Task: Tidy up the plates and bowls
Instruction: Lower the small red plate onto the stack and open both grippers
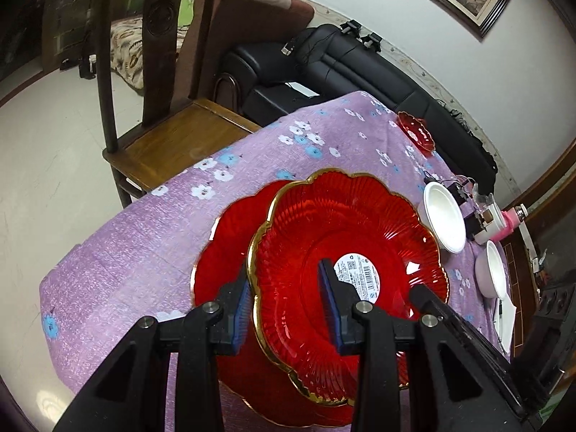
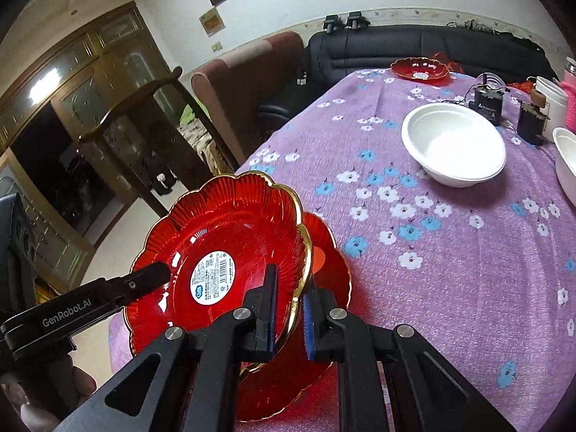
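On the near edge of the desk (image 2: 450,252), draped in a purple flowered cloth, I have both claws at one red scalloped plate (image 2: 223,252) with a gold rim and a white label at its centre. It sits tilted above a second red plate (image 1: 223,252) lying flat under it. My right claw (image 2: 289,318) straddles the upper plate's gold rim, one finger inside the dish and one outside; the jaws stand narrowly apart and I cannot tell whether the pads actually pinch. My left claw (image 1: 288,306) straddles the opposite rim from the other side, jaws parted wide and clearly not clamped. The left claw's finger tip shows in the right wrist view, resting near the label.

The relation that matters, as I judge it: the upper plate lies directly ahead of both claws, offset toward the chair side of the lower plate, so nesting it means sliding it back over the lower one's centre.

Farther along the desk stand a white bowl (image 2: 453,144) and a second white bowl (image 1: 495,270), well apart from the plates, with a small red dish (image 2: 419,68) at the far end. Those remain unsorted.
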Demonstrator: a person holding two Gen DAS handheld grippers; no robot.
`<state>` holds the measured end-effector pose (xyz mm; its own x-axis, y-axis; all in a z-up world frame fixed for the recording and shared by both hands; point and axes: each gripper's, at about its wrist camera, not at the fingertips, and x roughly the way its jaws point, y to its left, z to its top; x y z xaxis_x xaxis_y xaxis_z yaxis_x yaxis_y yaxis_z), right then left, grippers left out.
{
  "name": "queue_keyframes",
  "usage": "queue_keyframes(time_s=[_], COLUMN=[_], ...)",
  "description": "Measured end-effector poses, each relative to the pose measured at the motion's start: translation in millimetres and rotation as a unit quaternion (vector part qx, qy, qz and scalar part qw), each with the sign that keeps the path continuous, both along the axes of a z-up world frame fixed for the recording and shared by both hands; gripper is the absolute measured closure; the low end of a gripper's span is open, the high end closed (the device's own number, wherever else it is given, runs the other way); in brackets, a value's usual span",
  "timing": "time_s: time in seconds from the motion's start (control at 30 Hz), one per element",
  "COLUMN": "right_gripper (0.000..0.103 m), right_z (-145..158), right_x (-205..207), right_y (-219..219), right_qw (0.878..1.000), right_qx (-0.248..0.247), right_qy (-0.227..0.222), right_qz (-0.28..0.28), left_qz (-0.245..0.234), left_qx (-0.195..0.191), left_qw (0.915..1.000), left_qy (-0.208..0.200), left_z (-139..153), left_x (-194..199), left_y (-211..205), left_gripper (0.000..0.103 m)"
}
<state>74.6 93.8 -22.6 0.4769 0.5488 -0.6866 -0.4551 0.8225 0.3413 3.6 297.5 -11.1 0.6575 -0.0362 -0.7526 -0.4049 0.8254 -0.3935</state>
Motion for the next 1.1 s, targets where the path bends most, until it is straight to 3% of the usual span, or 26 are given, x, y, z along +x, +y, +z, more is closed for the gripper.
queue_keyframes(time_s=[0.23,0.4,0.5,0.67,0.83,1.1], right_gripper=[0.089,0.087,0.072,0.042,0.036,0.034], right_z=[-5,-3,-3,9,20,26], right_x=[2,-2,-5,-15,-25,-31], right_y=[7,14,15,12,5,-25], right_qw=[1.0,0.999,0.998,0.996,0.993,0.993], right_qx=[-0.007,-0.039,-0.049,-0.052,-0.054,-0.031], right_qy=[0.002,-0.021,-0.035,-0.076,-0.105,-0.106], right_qz=[0.007,0.001,-0.003,-0.013,-0.019,-0.048], left_qz=[0.011,0.018,0.024,0.029,0.032,0.025], left_qx=[0.013,0.051,0.068,0.082,0.075,0.074], left_qw=[0.9998,0.9983,0.9964,0.9938,0.9938,0.9942], left_qy=[0.003,-0.022,-0.044,-0.07,-0.075,-0.073], left_z=[0,14,24,37,40,38], left_x=[-4,-10,-16,-27,-30,-32], left_y=[2,-2,-6,-9,-11,-22], left_gripper=[0.068,0.056,0.046,0.04,0.04,0.036])
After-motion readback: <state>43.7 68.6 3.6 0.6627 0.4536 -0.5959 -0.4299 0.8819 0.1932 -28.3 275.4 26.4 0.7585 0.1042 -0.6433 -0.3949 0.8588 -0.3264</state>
